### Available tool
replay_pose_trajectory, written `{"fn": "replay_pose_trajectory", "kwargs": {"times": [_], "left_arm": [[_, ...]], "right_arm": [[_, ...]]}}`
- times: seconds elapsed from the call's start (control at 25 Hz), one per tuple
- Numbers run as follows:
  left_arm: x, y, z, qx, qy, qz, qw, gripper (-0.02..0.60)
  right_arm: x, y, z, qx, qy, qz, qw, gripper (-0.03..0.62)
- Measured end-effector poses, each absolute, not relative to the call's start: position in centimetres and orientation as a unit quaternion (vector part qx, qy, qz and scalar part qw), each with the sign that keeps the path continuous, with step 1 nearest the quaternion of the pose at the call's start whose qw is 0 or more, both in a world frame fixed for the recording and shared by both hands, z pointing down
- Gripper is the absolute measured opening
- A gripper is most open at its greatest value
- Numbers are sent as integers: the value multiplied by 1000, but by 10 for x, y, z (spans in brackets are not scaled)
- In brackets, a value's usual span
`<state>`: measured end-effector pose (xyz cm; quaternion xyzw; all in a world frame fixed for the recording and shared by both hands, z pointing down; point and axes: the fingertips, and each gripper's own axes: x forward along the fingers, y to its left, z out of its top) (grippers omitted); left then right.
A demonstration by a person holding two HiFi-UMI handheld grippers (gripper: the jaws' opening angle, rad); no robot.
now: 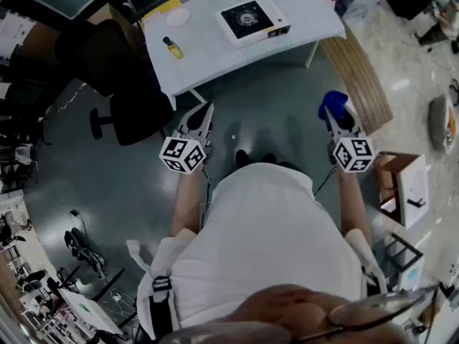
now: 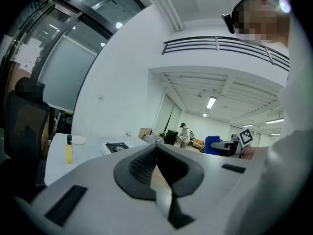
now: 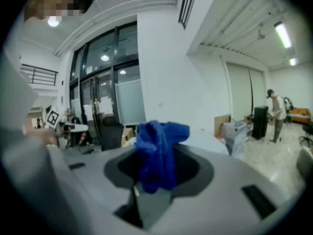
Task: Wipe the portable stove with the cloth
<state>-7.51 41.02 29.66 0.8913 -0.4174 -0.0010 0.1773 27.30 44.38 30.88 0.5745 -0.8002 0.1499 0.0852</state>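
No legible text, brand, number or sign appears in any view. The cubes on the left gripper (image 1: 206, 110) and right gripper (image 1: 331, 115) carry black-and-white square marker patterns only, no characters. Any marking on the portable stove (image 1: 252, 18) is too small to resolve.

The floor (image 1: 107, 156) is grey and shiny. A white table (image 1: 215, 59) stands at the far side of it. Black chairs (image 1: 136, 106) on wheels stand by the table's left edge. A long wooden bench (image 1: 362, 70) lies by its right edge. An open cardboard box (image 1: 401, 185) sits on the floor further to the right. The walls (image 3: 181, 82) are white. Tall glass panes (image 3: 105, 67) in dark frames stand side by side. Long lamps (image 2: 211, 102) shine on the ceiling. A dark railing (image 2: 220, 44) runs high up along a balcony.
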Motion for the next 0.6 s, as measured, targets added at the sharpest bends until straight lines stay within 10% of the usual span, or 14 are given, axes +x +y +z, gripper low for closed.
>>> {"fn": "replay_pose_trajectory", "kwargs": {"times": [0.6], "left_arm": [[-82,405,300,894,-409,3,183,32]], "right_arm": [[261,439,305,578,-799,144,87,164]]}}
